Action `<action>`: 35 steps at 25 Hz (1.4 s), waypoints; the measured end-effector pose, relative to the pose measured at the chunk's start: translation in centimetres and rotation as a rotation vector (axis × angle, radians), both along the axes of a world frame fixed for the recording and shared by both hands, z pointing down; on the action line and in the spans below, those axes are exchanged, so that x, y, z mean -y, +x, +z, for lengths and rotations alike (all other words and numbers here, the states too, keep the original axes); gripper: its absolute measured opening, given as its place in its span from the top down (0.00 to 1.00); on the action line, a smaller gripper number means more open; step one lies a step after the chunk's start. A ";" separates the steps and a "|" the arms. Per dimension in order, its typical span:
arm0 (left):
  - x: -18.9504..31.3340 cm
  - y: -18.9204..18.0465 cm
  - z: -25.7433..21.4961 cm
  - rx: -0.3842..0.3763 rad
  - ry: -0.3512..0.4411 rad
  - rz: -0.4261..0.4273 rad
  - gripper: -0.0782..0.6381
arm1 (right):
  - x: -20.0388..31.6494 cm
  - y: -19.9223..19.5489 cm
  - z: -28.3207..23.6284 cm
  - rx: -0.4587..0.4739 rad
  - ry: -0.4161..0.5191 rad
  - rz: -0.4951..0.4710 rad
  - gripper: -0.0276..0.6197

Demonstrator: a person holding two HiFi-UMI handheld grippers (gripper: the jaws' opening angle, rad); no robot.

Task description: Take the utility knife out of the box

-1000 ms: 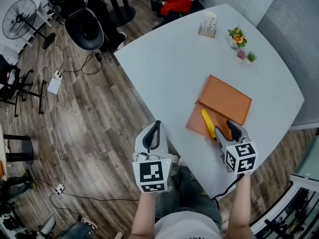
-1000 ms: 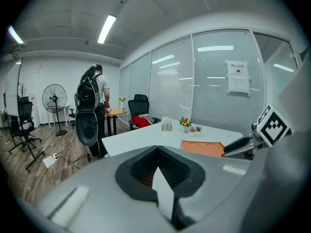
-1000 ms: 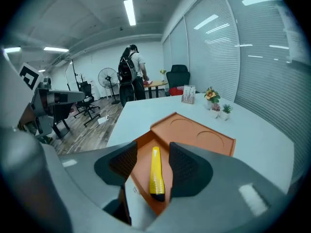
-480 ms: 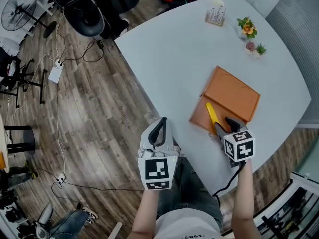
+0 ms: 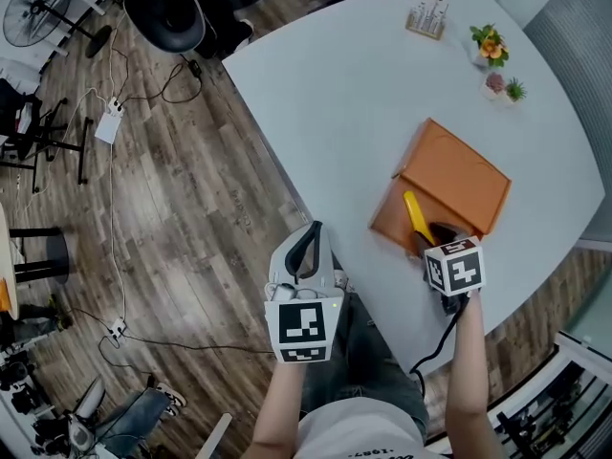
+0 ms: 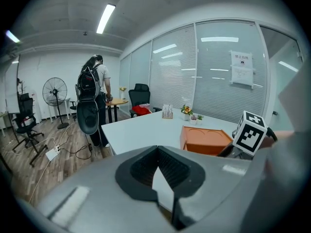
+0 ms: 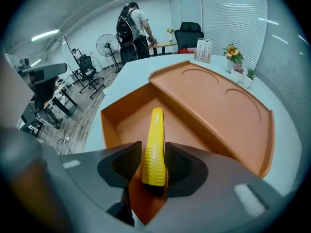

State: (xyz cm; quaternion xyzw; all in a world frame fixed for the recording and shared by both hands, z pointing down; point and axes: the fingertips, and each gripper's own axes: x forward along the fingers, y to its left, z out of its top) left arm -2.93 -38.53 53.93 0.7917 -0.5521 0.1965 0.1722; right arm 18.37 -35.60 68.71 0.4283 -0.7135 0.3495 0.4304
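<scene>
Currently the right gripper (image 7: 154, 165) is clamped on the near end of the yellow utility knife (image 7: 156, 130), which lies in the open orange box (image 7: 121, 123) with its tip pointing away from the jaws. The left gripper (image 6: 158, 174) has its jaws together on nothing, held beside the white table (image 5: 344, 94). Count: two grippers, one knife, one box.

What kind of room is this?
Probably an open office or meeting area: a big white table, a black office chair and glass walls with blinds.
</scene>
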 end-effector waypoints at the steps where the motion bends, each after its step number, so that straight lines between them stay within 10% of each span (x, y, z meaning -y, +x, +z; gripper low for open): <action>1: 0.0 0.0 0.2 0.001 -0.005 -0.002 0.89 | 0.1 0.0 0.2 -0.006 -0.004 -0.006 0.68; 21: 0.0 -1.5 1.8 0.000 -0.046 -0.020 0.89 | 0.7 -0.4 1.9 -0.182 -0.114 -0.047 0.71; 35: -0.9 -2.2 0.6 -0.018 -0.026 -0.048 0.89 | 1.5 0.3 0.5 -0.076 -0.059 0.051 0.72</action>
